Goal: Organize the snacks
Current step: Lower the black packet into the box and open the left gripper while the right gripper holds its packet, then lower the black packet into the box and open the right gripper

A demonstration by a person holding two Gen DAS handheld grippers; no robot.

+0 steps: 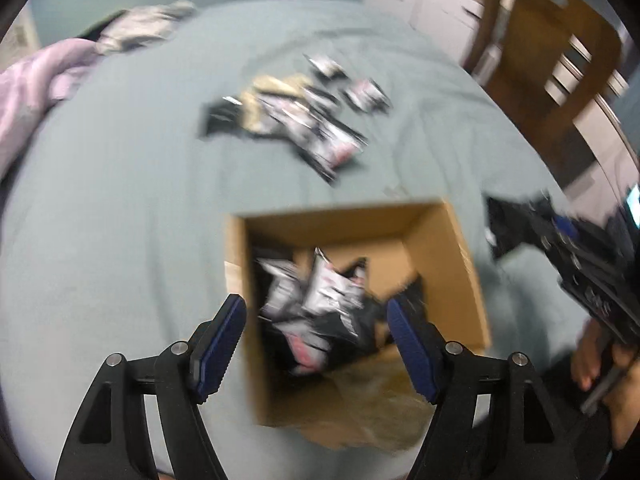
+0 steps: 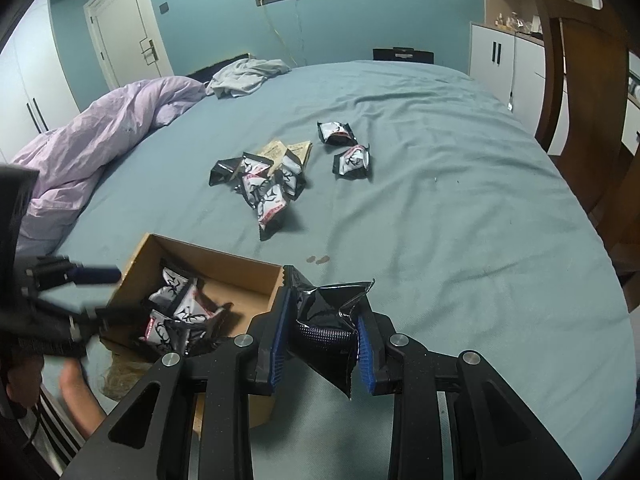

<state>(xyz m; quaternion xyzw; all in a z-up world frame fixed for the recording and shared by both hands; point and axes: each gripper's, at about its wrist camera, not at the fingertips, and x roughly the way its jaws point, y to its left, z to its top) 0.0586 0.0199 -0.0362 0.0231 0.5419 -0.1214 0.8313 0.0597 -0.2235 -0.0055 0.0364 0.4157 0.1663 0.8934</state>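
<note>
Between the right gripper's [image 2: 322, 346] blue pads sits a crumpled black snack packet [image 2: 328, 320], clamped narrow across its middle so the foil bunches and can't slip. It hangs just beside the near right corner of the cardboard box [image 2: 240, 276], not yet over the opening; probably staged for the next drop.

Left gripper [image 1: 316, 334]: jaws wide, nothing between the pads. It points steeply down over the box [image 1: 440, 240], and the black-and-white packets [image 1: 316, 300] heaped inside lie directly below it, so I read this as a packet let go into the box. Left view is blurred, so I can't tell which packet.

Box is open-topped, sits on the grey-blue bed sheet [image 2: 440, 200] at the near edge, within reach of both hands.

Further out: loose packets [image 2: 268, 192] piled mid-bed, two more [image 2: 346, 150] just beside that pile, tan paper sachets [image 2: 286, 150] under it. Those remain to sort.

Lilac duvet [image 2: 100, 132] is bunched at the far left, a wooden chair [image 2: 580, 80] at the right.
</note>
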